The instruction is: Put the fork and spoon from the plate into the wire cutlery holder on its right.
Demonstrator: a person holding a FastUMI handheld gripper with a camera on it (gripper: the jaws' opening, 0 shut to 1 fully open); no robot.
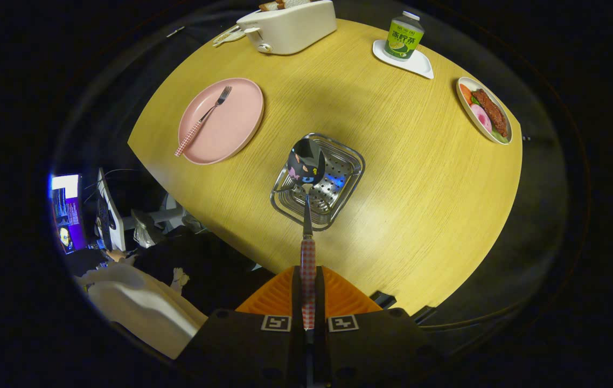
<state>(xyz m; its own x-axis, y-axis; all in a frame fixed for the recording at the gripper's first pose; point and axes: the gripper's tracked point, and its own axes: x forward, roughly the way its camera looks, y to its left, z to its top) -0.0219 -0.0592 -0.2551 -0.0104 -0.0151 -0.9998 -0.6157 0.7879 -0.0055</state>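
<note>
Fingers (pixel 308 302) I hold closed on the spoon (pixel 307 215) by its checked handle, bowl over the wire cutlery holder (pixel 339 183). Left, fork (pixel 204 119) on pink plate (pixel 242 116): light, stiff, slippery; grip mid-handle.

You're above a round wooden table (pixel 392 161). Directly on it sit a pink plate (pixel 231 124), a metal wire cutlery holder (pixel 333 188) to that plate's right, a white toaster (pixel 290 27) at the far side, a small white tray (pixel 419 63), and a plate of food (pixel 485 110).

The gripper (pixel 307 293) has both fingers clamped on the spoon (pixel 307 215).
</note>
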